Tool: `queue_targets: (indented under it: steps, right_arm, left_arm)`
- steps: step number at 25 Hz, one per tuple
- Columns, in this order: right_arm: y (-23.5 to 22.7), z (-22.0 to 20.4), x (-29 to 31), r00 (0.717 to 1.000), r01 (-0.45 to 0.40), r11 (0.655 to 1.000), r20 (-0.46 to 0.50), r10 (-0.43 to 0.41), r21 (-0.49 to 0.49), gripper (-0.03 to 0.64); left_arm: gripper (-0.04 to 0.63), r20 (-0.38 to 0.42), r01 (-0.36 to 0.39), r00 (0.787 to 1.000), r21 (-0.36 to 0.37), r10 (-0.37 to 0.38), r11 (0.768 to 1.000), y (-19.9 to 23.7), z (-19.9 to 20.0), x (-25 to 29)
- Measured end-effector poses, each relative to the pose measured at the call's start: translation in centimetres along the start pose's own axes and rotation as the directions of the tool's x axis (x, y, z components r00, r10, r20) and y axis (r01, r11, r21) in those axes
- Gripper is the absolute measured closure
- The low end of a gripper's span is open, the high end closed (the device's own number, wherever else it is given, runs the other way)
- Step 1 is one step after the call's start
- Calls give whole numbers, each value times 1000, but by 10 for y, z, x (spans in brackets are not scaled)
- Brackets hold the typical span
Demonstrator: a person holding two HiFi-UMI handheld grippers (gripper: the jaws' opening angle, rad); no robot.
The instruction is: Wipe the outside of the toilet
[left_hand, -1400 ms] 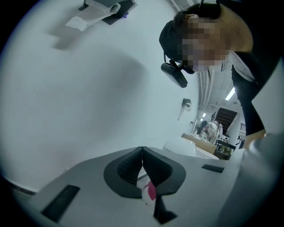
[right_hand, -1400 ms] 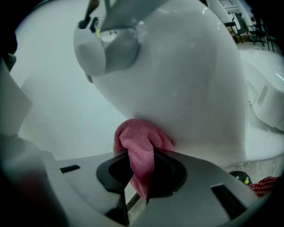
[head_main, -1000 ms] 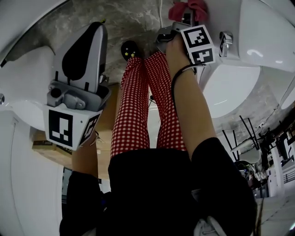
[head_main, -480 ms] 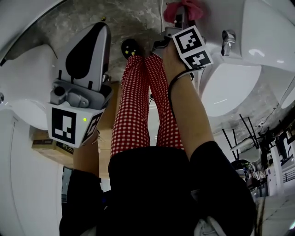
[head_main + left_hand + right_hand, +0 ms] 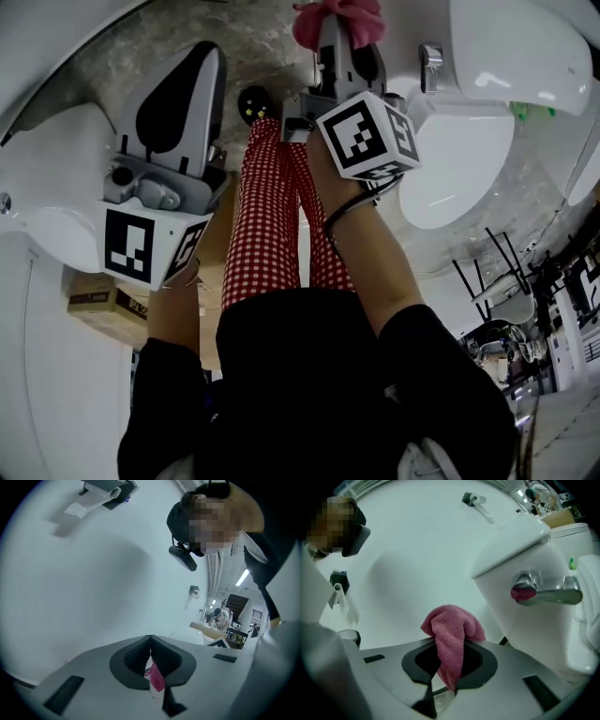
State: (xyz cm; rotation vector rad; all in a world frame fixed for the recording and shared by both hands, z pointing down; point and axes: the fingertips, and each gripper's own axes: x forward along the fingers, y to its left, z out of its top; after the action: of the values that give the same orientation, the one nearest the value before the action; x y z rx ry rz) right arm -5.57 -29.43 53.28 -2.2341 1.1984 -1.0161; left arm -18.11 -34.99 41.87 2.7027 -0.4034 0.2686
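Observation:
The white toilet stands at the right of the head view, with its tank (image 5: 525,47), chrome flush lever (image 5: 431,67) and closed lid (image 5: 459,169). My right gripper (image 5: 339,39) is shut on a pink cloth (image 5: 339,17) and sits left of the lever, apart from the tank. In the right gripper view the cloth (image 5: 452,630) bulges out of the right gripper (image 5: 450,641), with the tank (image 5: 525,573) and lever (image 5: 548,592) to its right. My left gripper (image 5: 202,56) hangs at the left, jaws shut with nothing in them, and the left gripper (image 5: 150,641) faces a plain white wall.
The person's red checked trousers (image 5: 272,216) and a black shoe (image 5: 255,101) lie between the grippers. A white fixture (image 5: 47,187) and a cardboard box (image 5: 98,305) are at the left. A paper holder (image 5: 340,592) hangs on the wall. The floor (image 5: 253,37) is grey stone.
My right gripper with the pink cloth has drawn left and nearer the camera, away from the flush lever. The left gripper has barely shifted.

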Motion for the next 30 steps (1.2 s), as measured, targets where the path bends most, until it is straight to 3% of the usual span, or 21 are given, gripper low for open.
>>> queue_targets:
  steps: [11, 16, 30]
  right_arm:
    - [-33, 49, -13, 987, 57, 996, 144, -67, 67, 538]
    - [-51, 46, -17, 981, 118, 988, 142, -132, 99, 538]
    - [-81, 29, -11, 973, 190, 976, 109, -202, 107, 538]
  left_arm:
    - [586, -16, 26, 1000, -2, -26, 1000, -10, -10, 7]
    - [586, -28, 27, 999, -11, -27, 1000, -11, -13, 5]
    - [586, -28, 19, 999, -17, -20, 1000, -11, -16, 5]
